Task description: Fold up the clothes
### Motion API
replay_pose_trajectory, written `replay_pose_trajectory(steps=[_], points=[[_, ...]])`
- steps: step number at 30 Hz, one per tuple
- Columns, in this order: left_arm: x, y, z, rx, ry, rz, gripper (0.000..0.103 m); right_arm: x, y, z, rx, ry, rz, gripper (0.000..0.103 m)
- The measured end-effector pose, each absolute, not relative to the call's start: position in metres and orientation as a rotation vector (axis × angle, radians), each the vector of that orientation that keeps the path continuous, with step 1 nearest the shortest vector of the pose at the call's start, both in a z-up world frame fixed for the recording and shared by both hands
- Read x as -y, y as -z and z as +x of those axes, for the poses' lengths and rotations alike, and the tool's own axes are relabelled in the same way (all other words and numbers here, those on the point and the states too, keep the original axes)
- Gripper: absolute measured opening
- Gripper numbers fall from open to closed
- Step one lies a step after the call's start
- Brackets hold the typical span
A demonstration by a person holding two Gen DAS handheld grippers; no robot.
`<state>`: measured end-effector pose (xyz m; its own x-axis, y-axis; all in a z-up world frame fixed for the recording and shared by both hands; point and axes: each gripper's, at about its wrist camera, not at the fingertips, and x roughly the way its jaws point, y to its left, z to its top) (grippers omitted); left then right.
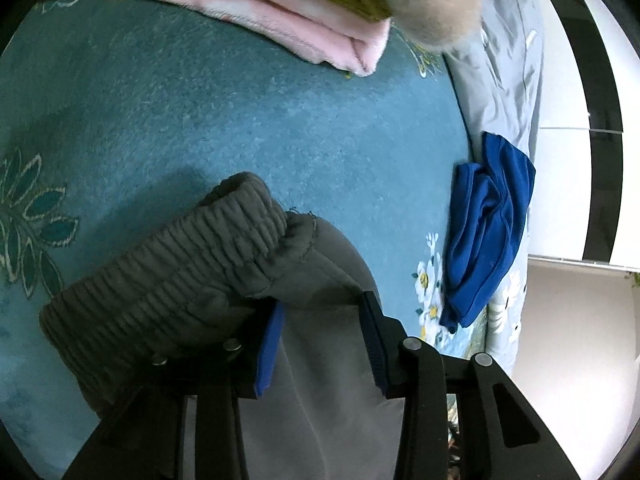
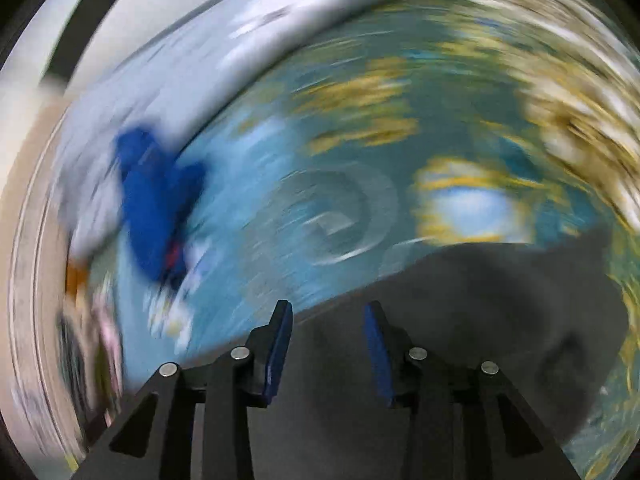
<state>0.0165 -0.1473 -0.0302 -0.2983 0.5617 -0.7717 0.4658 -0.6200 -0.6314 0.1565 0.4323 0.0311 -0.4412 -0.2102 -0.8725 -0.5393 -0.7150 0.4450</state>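
Left gripper (image 1: 322,312) stands with jaws apart over grey trousers (image 1: 224,264) lying on the teal bedspread (image 1: 240,120); right gripper (image 2: 326,320), likewise parted, over blurred grey cloth.

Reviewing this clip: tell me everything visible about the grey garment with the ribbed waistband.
The grey garment looks like soft jersey trousers, bunched rather than flat. Its ribbed, elasticated waistband curls up towards the left wrist camera, with a frayed seam edge beside it. Smoother, paler cloth runs down between the open fingers of the left hand-held gripper. It lies on the teal floral bedspread, apart from the blue cloth.
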Motion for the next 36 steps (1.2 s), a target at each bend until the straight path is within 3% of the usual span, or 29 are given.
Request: replay_pose_trajectory(steps=[5,14,18,20,23,28,32,36], points=[[0.147,0.025,0.023,1.307,-2.112,-1.798,0.04,-0.353,-0.028,0.103,-0.747,-2.525,-1.789,0.041],[0.148,0.014,0.033,1.236,-2.142,-1.771,0.042,-0.243,-0.009,0.058,0.011,-2.713,-2.132,0.045],[0.149,0.009,0.038,1.204,-2.155,-1.758,0.042,-0.249,-0.002,0.057,-0.034,-2.667,-2.163,0.041],[0.148,0.009,0.038,1.187,-2.157,-1.759,0.042,-0.247,-0.003,0.063,-0.028,-2.672,-2.195,0.022],[0.147,0.013,0.038,1.207,-2.154,-1.753,0.042,-0.245,-0.007,0.071,0.064,-2.683,-2.208,0.004],[0.148,0.015,0.04,1.239,-2.161,-1.723,0.042,-0.266,-0.039,0.067,-0.049,-2.787,-2.036,0.003],[0.149,0.014,0.043,1.226,-2.176,-1.707,0.042,-0.264,-0.015,0.057,-0.018,-2.681,-2.125,0.003],[0.149,0.016,0.043,1.226,-2.178,-1.715,0.042,-0.272,-0.011,0.057,-0.142,-2.645,-2.1,0.01]])
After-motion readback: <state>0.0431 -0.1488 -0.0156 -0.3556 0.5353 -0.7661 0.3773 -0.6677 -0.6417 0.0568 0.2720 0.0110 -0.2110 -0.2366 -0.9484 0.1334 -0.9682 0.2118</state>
